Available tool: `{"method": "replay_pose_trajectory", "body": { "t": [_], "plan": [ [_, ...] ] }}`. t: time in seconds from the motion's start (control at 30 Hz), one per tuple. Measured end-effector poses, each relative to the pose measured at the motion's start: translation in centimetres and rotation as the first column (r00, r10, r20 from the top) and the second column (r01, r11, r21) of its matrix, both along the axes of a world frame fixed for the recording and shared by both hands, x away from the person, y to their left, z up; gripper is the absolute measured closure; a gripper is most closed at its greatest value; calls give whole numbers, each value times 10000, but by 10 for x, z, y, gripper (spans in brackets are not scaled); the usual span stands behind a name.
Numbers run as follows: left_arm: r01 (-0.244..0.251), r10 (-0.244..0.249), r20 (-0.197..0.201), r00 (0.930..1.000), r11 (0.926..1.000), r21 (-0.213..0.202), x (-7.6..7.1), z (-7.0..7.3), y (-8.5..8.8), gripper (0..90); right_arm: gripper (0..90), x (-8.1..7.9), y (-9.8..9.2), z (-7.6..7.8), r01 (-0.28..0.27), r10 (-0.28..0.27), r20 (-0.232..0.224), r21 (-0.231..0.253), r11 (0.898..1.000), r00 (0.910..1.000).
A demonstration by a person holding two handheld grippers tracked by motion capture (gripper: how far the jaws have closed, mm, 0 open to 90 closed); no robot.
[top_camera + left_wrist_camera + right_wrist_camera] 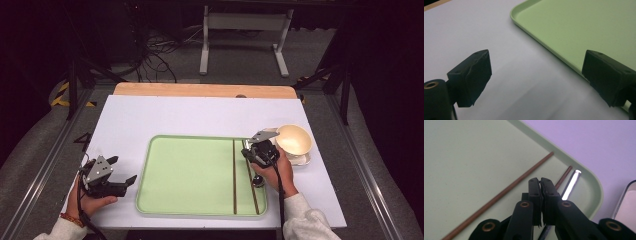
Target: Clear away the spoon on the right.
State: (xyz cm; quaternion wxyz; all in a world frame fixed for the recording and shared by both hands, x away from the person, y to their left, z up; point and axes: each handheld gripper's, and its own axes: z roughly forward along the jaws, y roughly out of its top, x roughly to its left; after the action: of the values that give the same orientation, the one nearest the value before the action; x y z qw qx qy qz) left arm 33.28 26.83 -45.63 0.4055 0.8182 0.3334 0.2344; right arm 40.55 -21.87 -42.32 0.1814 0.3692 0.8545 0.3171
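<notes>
A pale green tray (190, 175) (574, 25) (474, 157) lies on the white table top. Two thin brown chopsticks (234, 175) (499, 195) rest lengthwise in its right part, the second chopstick (251, 187) (564, 176) closer to the rim. A metal spoon (258, 181) lies next to that one, its shiny handle (571, 185) running under my right gripper (248, 147) (540, 180). That gripper hovers low over the tray, its jaws shut with nothing between them. My left gripper (123, 169) (536, 67) stands open and empty over the table, just left of the tray's rim.
A cream bowl (294, 139) sits on a saucer (305, 160) right of the tray, close to my right hand. The white sheet (200, 115) stretches bare behind the tray up to a wooden strip (200, 90) at the far edge.
</notes>
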Motion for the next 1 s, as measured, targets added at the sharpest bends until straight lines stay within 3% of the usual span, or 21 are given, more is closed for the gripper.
{"method": "replay_pose_trajectory", "body": {
  "t": [0.23,0.4,0.5,0.6,0.7,0.8,1.0],
  "plan": [
    [-49,49,-17,10000,10000,-4,-1,-1,2,100,875,0,2,1,-175,174,76,202,9996,9998],
    [-26,27,-45,10000,10000,78,-1,-1,1,105,877,1,23,-6,-833,838,-70,538,9951,9965],
    [16,-16,-36,10000,10000,56,-1,-1,1,105,880,-3,41,-7,-1587,1605,-120,950,9828,9870],
    [13,-13,-65,10000,10000,61,-1,-1,1,107,887,-6,60,-12,-2024,2057,-373,767,9763,9779],
    [52,-51,-33,10000,10000,25,-2,-1,1,108,896,-6,70,-19,-2200,2214,-640,285,9751,9731],
    [50,-50,-50,10000,10000,55,-2,-1,1,109,900,-6,66,-19,-2068,2065,-709,23,9784,9759],
    [52,-51,-30,10000,10000,81,-2,-1,-1,110,900,-5,51,-19,-1739,1732,-814,-7,9848,9815]
  ]
}}
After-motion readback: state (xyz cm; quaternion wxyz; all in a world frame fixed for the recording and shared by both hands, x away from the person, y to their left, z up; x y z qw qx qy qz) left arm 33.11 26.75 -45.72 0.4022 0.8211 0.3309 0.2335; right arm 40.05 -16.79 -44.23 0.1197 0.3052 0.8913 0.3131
